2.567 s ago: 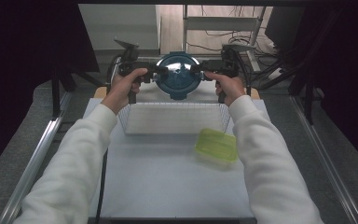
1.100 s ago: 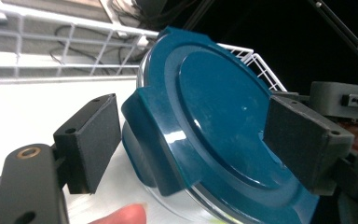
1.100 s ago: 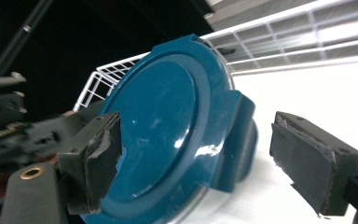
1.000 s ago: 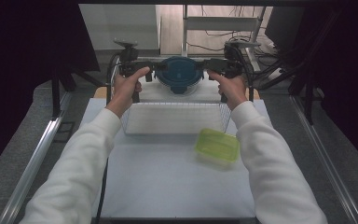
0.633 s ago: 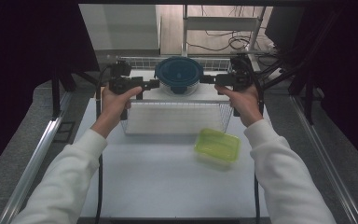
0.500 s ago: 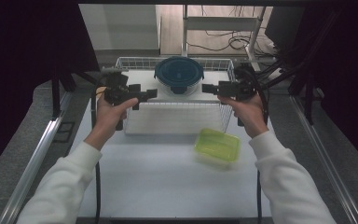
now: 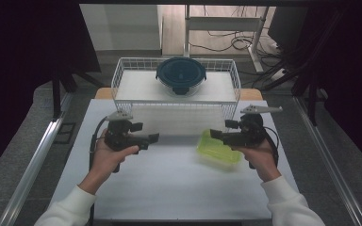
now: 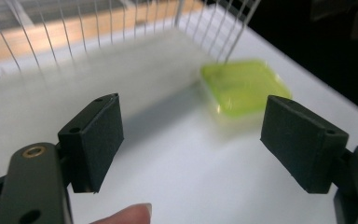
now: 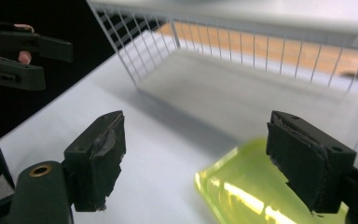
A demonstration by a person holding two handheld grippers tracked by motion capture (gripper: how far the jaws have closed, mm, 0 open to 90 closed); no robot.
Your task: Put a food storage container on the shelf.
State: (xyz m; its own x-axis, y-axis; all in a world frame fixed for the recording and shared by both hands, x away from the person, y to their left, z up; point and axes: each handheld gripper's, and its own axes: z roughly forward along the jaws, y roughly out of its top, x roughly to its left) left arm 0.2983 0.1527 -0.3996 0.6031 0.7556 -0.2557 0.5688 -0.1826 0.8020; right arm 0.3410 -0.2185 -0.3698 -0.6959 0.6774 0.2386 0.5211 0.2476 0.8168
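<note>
A round dark blue lidded bowl (image 7: pixel 181 75) rests on top of the white wire rack (image 7: pixel 122 80) at the far end of the table. A lime green rectangular container (image 7: pixel 218 149) lies on the white tabletop in front of the rack's right leg. My left gripper (image 7: pixel 152 140) hovers low over the table's left half, pointing right; in the left gripper view its jaws (image 8: pixel 191 140) stand open on nothing, with the green container (image 8: pixel 244 88) beyond them. My right gripper (image 7: pixel 214 136) points left just above the container's near corner, open (image 9: pixel 196 158), with the green container (image 9: pixel 256 191) under its right jaw.
The wire rack (image 9: pixel 214 42) spans the table's far end with open space beneath it. The white tabletop (image 7: pixel 169 188) stretches toward the person. Metal rails run along both sides of the table, and cables lie on the floor behind.
Both grippers let go of the blue bowl on the rack top, spread apart, then drew back toward the person and down. The bowl stays on the rack.
</note>
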